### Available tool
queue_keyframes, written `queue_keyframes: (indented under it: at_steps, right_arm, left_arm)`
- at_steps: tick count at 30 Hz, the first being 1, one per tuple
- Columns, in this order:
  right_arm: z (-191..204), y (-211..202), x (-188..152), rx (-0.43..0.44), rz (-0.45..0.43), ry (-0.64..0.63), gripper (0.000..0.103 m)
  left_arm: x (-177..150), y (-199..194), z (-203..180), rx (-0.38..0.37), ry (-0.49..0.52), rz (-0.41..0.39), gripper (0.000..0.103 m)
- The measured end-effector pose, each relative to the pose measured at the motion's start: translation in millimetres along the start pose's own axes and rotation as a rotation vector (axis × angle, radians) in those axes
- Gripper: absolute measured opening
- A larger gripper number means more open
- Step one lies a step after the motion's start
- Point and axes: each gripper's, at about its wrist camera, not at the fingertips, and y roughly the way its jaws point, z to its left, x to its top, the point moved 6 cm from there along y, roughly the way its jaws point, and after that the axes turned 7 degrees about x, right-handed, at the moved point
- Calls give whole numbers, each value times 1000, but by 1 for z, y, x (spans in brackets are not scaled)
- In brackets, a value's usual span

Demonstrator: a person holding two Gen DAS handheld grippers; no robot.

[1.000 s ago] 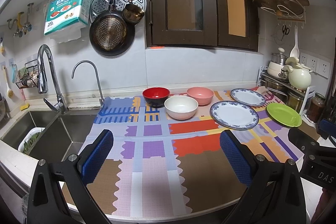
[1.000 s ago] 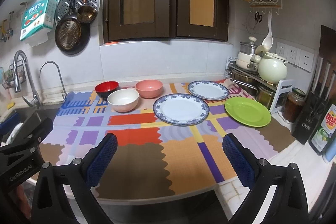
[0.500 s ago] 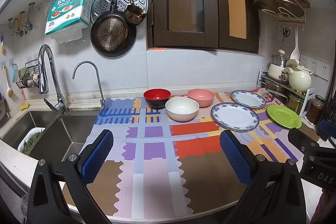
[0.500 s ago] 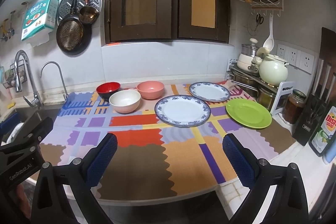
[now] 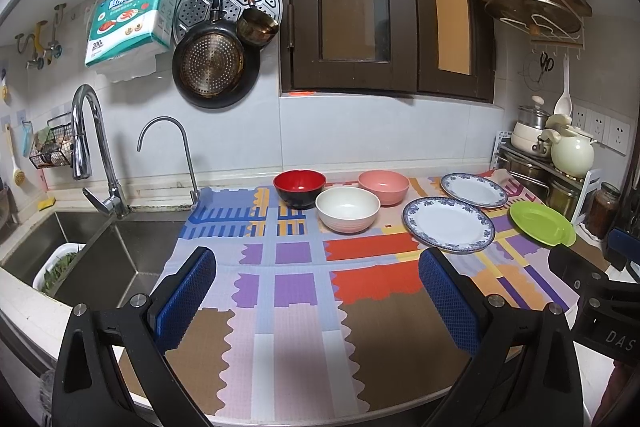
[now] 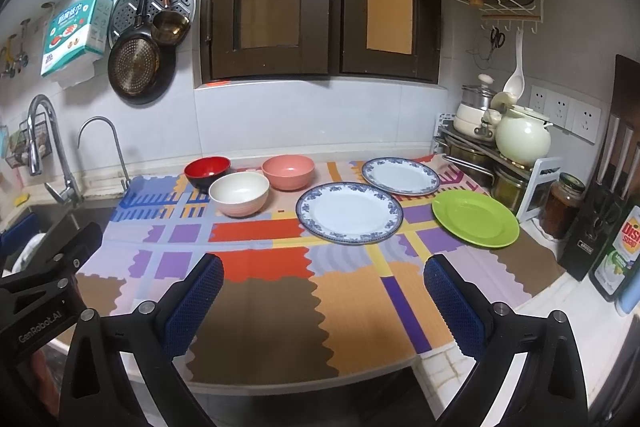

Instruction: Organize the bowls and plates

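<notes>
Left wrist | left claw [image 5: 316,291] agape | white bowl [image 5: 347,209] well ahead

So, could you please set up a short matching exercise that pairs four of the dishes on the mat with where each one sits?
Things:
1. red bowl
2. cream bowl
3. green plate
4. pink bowl

Places:
A. rightmost dish, nearest the pot rack
B. back row, nearest the taps
C. in front of the other two bowls
D. back row, between the red bowl and the far blue-rimmed plate

Pairs: 1-B, 2-C, 3-A, 4-D
</notes>
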Motion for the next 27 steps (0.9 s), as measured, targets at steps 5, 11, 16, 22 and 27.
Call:
queue_keyframes:
  at_steps: [5,11,16,22,27]
  right_arm:
    - [1,2,2,-2,-1,0,102]
    - [1,3,2,-1,0,-1,102]
    - [2,6,3,-3,0,-1,102]
    - [2,7,3,-2,2,-2,102]
    - [2,8,3,-3,3,3,102]
  left_arm:
    - [0,0,0,0,1,1,103]
    - [0,0,0,0,0,1,103]
    - [1,0,0,-1,0,0,103]
    - [2,2,1,-5,3,5,103]
    - [6,16,-1,-37,18,27,103]
